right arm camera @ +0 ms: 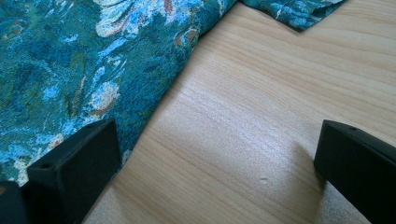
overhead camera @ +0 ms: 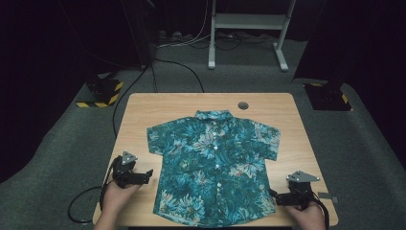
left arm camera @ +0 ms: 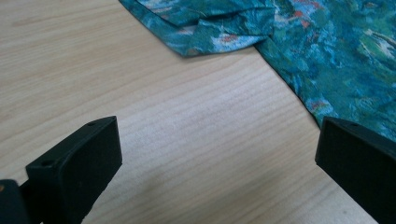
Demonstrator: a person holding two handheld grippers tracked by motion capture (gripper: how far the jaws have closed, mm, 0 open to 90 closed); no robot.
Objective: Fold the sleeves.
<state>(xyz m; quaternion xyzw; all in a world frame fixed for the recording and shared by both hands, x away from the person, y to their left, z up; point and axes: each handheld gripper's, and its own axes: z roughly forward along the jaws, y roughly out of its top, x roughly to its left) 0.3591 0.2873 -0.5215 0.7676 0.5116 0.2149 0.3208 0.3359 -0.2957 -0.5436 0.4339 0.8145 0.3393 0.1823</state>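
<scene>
A short-sleeved floral shirt [overhead camera: 214, 165] lies spread flat, front up and buttoned, in the centre of the high view, collar toward the top of the frame and hem toward the bottom edge. Both sleeves are laid outward, which suggests the garment has been smoothed ready for folding. The left gripper [overhead camera: 149, 173] sits at lower left, just beside the shirt's side seam; the right gripper [overhead camera: 273, 195] sits at lower right, just beside the hem corner on that side. Each is held low over the table and aimed inward at the cloth, a placement that would let both side edges be taken at once.

In the left gripper view the jaws stand wide apart with bare wood between them; the shirt edge [left arm camera: 299, 93] runs down the right of the frame toward the right-hand jaw, and the folded sleeve hem [left arm camera: 215, 35] lies at upper centre. In the right gripper view the jaws are likewise spread wide and hold nothing; the shirt body [right arm camera: 84, 65] occupies the upper left, its edge passing beside the left-hand jaw.

The surface is a light wood-grain table [overhead camera: 143, 112] with rounded corners and a round cable port [overhead camera: 243, 105] near its far edge. Around it lie grey carpet [overhead camera: 373, 158], trailing cables, two hazard-striped black bases [overhead camera: 101, 93] at left and right, and a white stand frame [overhead camera: 249, 28] at top centre. The room beyond is dark.
</scene>
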